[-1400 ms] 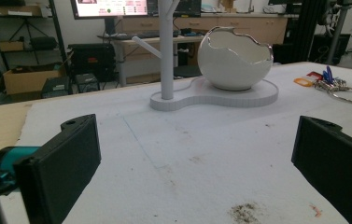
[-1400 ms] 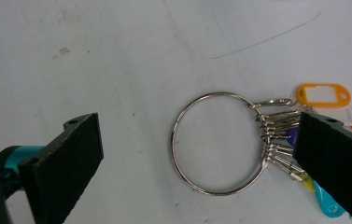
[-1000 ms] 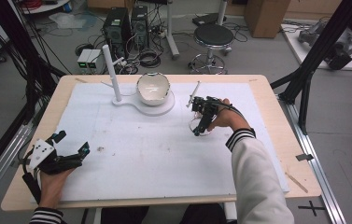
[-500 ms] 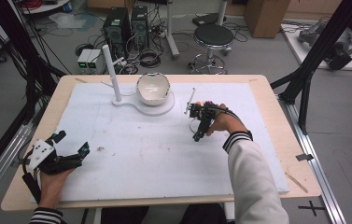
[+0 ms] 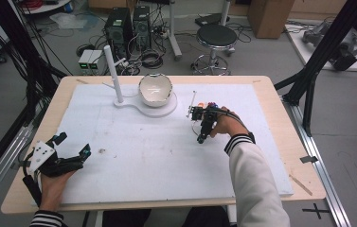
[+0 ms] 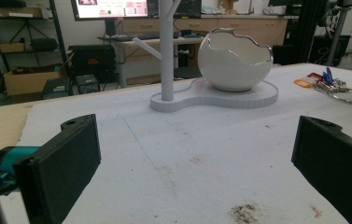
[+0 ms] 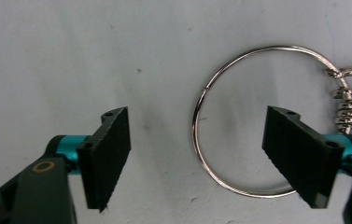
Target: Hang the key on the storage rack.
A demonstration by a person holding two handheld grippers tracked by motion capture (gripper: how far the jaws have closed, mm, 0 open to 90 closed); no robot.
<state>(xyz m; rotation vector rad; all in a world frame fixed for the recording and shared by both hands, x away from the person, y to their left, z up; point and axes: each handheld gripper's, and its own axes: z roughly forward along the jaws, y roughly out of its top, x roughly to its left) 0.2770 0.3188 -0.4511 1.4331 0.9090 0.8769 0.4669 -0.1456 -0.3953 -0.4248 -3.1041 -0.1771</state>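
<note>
A metal key ring (image 7: 276,46) lies flat on the white mat, with clips (image 7: 351,93) and coloured tags (image 5: 209,104) at one side. My right gripper (image 7: 196,114) points straight down over it, right of the table's middle (image 5: 199,126). Its jaws have just been closing. They still stand apart, one arc of the ring lies between them, and the pads (image 7: 110,154) touch nothing. My left gripper (image 5: 74,144) rests open near the front left corner, its jaws (image 6: 197,140) wide with bare mat between them. The ring and tags (image 6: 325,79) show far to its right.
A white stand (image 5: 133,101) sits at the back centre of the mat, with an upright post (image 5: 112,71) and a white eggshell-shaped bowl (image 5: 155,89). The left gripper looks toward that bowl (image 6: 234,60) and post (image 6: 166,46). The wooden table edge (image 5: 280,104) frames the mat.
The right gripper has shifted slightly over the key ring and its jaws stand closer together. The left hand and gripper have stayed in place.
</note>
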